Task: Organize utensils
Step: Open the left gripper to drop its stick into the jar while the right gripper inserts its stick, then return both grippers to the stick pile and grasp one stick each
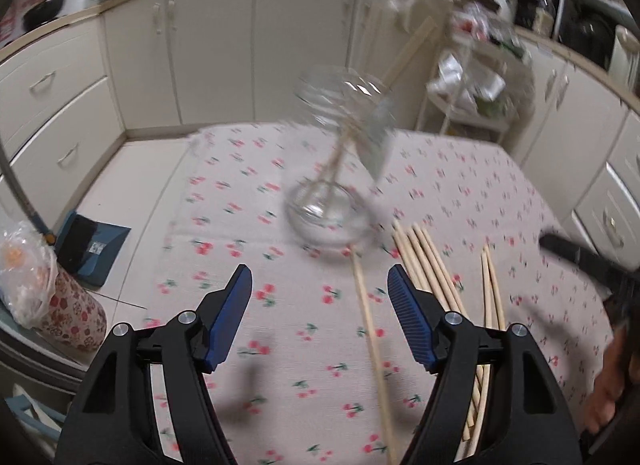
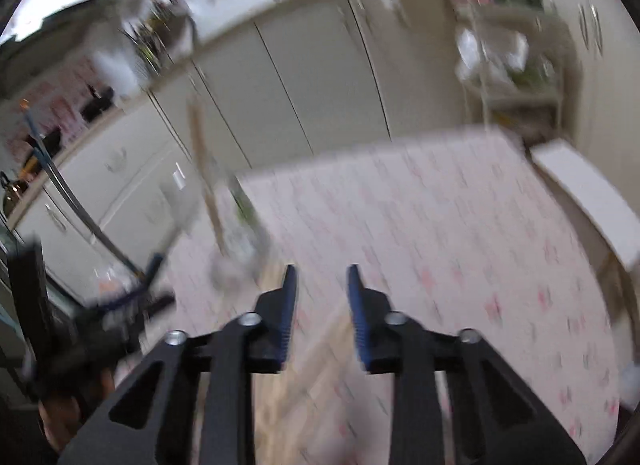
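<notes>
1. Left tongs (image 1: pixel 320 289) are spread wide with nothing between them. They hang over the counter (image 1: pixel 248 193), which has a cherry cloth on it.
2. Just ahead of the left tongs, a clear glass jar (image 1: pixel 332 169) stands on the cloth. It looks blurry, and I think it leans a bit, but I cannot be sure.
3. A few chopsticks are already in the jar. One tall chopstick (image 1: pixel 408 53) pokes up past the rim.
4. One loose stick (image 1: pixel 370 329) lies on the cloth between the tips of the left tongs, not touching them.
5. A bunch of sticks (image 1: pixel 430 265) lies just to the right of that one, partly under the right blue pad (image 1: pixel 412 325). Two more sticks (image 1: pixel 492 289) lie near them, farther right.
6. At the far right edge, a dark shape is the right tongs (image 1: pixel 592 265), only partly in sight here.
7. In the right view, everything is smeared. The right tongs (image 2: pixel 322 285) are spread a little and hold nothing.
8. That view also shows a pale blur of sticks on the cloth below the right tongs, and the jar as a blur to the left.
9. I think the job is only just begun. A few sticks are in the jar, and most are not in yet.
</notes>
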The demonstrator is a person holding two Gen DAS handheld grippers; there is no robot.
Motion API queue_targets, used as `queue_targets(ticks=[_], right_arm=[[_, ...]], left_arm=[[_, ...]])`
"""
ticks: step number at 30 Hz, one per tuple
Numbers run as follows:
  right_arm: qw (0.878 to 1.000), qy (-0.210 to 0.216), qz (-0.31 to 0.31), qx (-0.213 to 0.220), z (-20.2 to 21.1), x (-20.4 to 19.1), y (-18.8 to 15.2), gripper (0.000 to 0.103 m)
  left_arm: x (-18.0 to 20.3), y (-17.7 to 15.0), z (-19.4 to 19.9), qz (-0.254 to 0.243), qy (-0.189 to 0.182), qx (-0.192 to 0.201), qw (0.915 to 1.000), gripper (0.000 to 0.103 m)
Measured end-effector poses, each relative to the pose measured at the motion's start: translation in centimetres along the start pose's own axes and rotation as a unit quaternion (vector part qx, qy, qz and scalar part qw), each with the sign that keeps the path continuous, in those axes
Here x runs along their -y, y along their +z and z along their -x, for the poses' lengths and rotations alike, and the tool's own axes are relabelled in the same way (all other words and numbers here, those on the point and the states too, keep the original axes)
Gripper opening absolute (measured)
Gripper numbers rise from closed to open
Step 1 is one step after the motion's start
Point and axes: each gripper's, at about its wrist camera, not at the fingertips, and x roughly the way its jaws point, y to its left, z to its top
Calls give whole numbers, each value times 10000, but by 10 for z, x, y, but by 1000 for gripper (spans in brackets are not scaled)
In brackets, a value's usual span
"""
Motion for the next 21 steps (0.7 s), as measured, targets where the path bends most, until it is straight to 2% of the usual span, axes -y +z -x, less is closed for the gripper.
queue_targets(ticks=[3, 9, 14, 18, 20, 21], right_arm=[[9996, -120, -47, -250, -7, 10, -13, 22], [9987, -176, 136, -453, -24, -6, -15, 22], [9971, -340, 287, -620, -37, -11, -17, 22], [9940, -588, 702, -597, -47, -20, -16, 22], [9924, -662, 875, -562, -50, -22, -15, 21], [9908, -707, 1010, -550, -52, -24, -15, 15]], left_arm=[[14, 1, -18, -134, 109, -228, 9996, 67], [24, -1, -47, -299, 358, -593, 9971, 63], [25, -4, -57, -327, 377, -708, 9962, 61], [25, -3, -58, -339, 380, -691, 9963, 61], [27, -2, -58, -384, 362, -686, 9963, 51], [28, -1, -58, -440, 320, -690, 9961, 46]])
